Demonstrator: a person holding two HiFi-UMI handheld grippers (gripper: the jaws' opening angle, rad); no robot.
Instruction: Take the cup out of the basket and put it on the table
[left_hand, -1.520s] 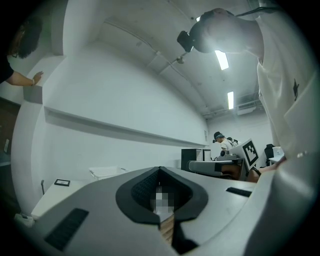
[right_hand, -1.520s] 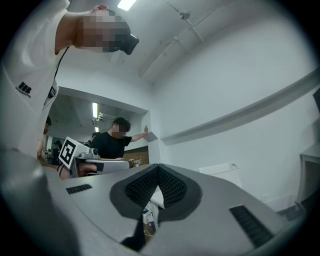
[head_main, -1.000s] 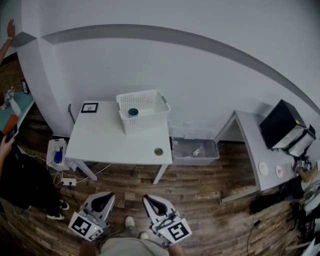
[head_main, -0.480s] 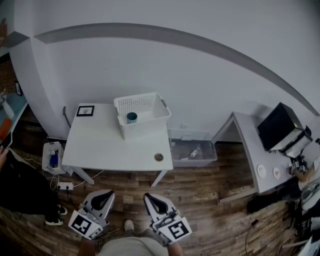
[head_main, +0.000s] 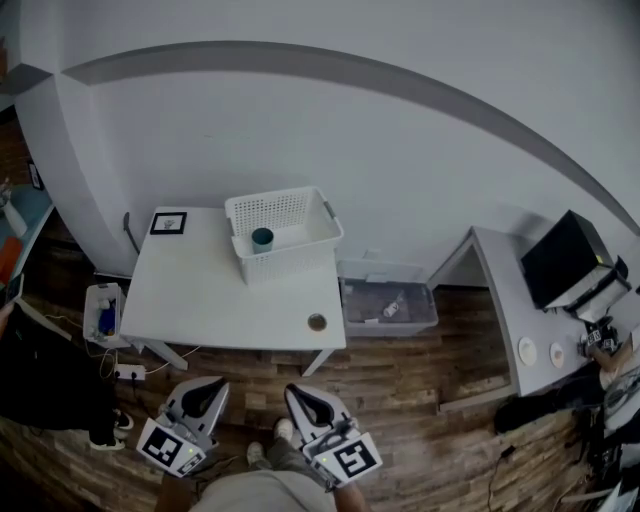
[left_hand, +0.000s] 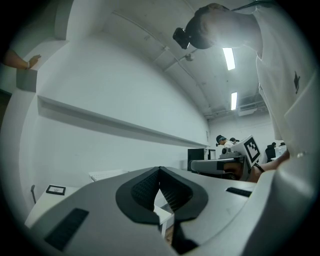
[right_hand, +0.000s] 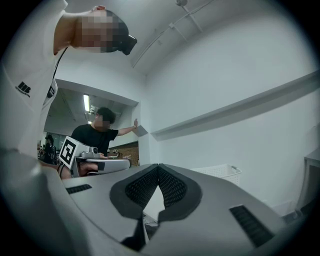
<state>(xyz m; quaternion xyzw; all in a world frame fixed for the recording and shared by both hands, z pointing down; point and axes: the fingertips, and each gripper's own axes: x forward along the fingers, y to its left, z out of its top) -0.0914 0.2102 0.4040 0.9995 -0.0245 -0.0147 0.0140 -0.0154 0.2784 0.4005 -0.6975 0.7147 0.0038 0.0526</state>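
Ahead of both claws, well apart from them, white table (head_main: 200, 290) carries white basket (head_main: 300, 208) at its far edge. Blue cup (head_main: 262, 238) stands upright inside basket, on the left gripper's side. Left gripper (head_main: 207, 391) sits over wood floor (head_main: 420, 400), jaws closed tip to tip, nothing between. Right gripper (head_main: 299, 397) near it, jaws also closed, empty. Small round object (head_main: 317, 322) on table corner nearest right gripper. Clear bin (head_main: 388, 305) on floor beyond right gripper, beside table.

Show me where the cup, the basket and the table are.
cup (head_main: 262, 238), head view, on its rim
basket (head_main: 290, 263), head view, on its front wall
table (head_main: 210, 300), head view, on its bare top
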